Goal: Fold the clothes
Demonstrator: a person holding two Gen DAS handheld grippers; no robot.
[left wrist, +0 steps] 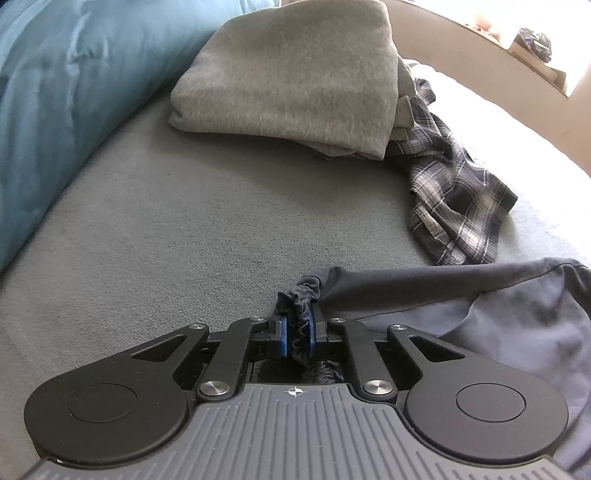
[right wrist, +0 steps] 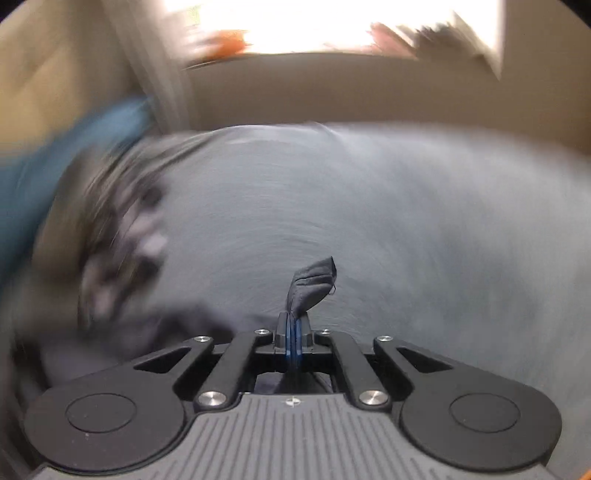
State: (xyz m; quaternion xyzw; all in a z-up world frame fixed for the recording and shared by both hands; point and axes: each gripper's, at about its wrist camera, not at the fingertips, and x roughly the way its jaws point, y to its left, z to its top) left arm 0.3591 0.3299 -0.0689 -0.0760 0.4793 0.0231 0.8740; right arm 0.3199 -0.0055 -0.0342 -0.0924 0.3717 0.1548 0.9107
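Left gripper (left wrist: 296, 334) clenched on bunched edge of dark blue garment (left wrist: 509, 332), spread low on grey bed (left wrist: 207, 229). Right gripper (right wrist: 294, 332) pinching another corner. Folded grey sweatshirt (left wrist: 295, 77), plaid shirt (left wrist: 458, 206) beyond; teal duvet (left wrist: 55, 96) left; bright window (right wrist: 332, 26).

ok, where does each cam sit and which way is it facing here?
Left wrist: on the left gripper, angled down across the grey bed cover at the folded grey garment and plaid shirt; own fingers pinch the dark blue garment.
Right wrist: on the right gripper, angled down over the cover toward a bright window, blurred; own fingers pinch a dark blue fabric corner.
Shared: bed cover, teal bedding, dark blue fabric.
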